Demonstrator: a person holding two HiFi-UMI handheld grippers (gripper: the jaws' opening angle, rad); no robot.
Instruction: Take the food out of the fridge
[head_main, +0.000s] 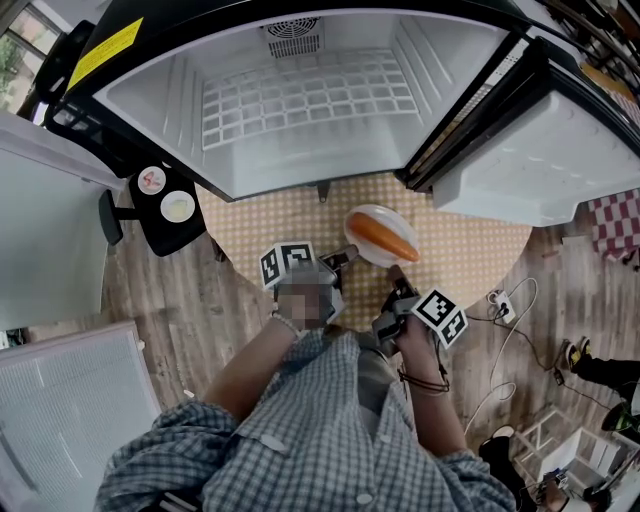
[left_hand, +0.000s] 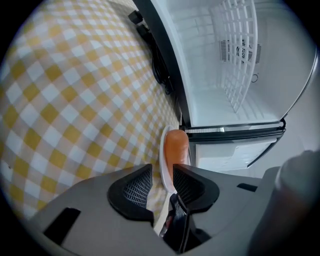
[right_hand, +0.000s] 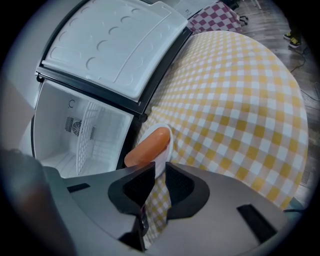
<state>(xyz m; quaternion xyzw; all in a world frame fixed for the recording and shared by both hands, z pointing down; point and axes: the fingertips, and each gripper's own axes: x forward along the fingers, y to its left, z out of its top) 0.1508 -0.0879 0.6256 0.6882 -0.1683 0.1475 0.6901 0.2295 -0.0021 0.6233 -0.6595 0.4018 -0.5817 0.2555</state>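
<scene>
Checked table below the open fridge, and our sausage sits on its plate mid-frame, out on the table. Our left claw gapes loosely around the plate's rim. The right claw pinches it.

— From where is the plate seen?
— From high above, steeply downward, in the head view.
— And the gripper views?
— Held close at opposite sides of it, low. The fridge beyond it is shared by all.
</scene>
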